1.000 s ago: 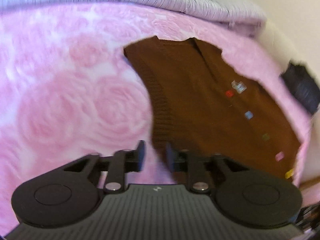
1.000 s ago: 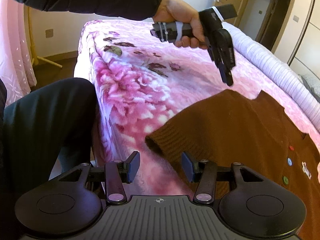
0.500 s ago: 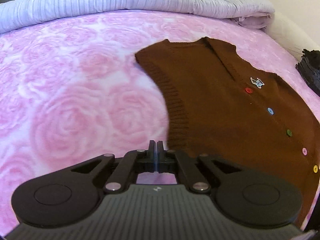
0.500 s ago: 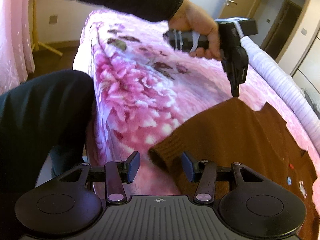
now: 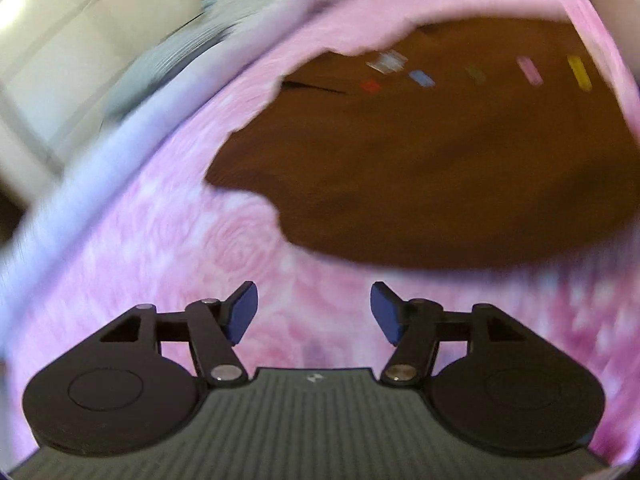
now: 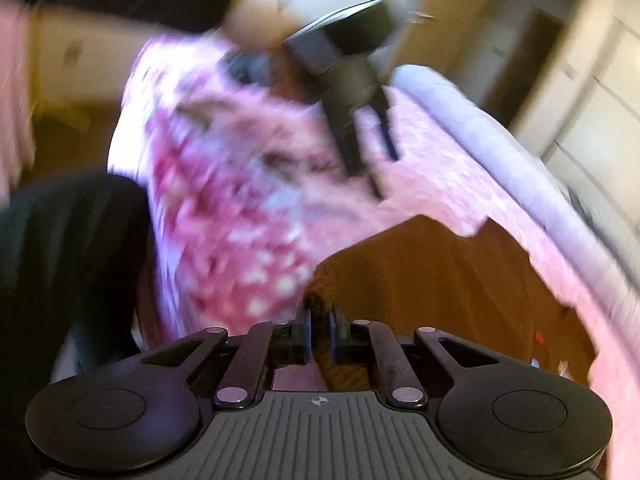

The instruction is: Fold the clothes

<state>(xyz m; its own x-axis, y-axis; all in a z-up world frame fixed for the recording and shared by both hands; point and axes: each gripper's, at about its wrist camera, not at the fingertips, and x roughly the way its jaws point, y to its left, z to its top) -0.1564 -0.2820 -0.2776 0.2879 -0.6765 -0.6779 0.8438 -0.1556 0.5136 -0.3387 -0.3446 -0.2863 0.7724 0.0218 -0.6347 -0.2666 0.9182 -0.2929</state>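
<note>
The brown vest (image 5: 420, 176) lies flat on the pink bed cover (image 5: 208, 264), its row of coloured buttons (image 5: 528, 70) facing up. The right gripper (image 6: 320, 334) is closed on the vest's near corner. The left gripper (image 5: 314, 314) is wide open above the bed cover, just beside the vest's edge, holding nothing. A pale folded quilt (image 6: 500, 152) lies beyond the vest.

Left gripper (image 5: 314, 312): fingers (image 5: 242, 312) spread wide, nothing between them, above pink bedding.
Brown cardigan (image 5: 420, 168): flat on the bed (image 5: 180, 240), ahead of the fingers, apart from them.
Buttons (image 5: 420, 77): coloured row near the cardigan's far edge, smeared by blur.
Ribbed pale cover (image 5: 120, 120): along the bed's left side.
</note>
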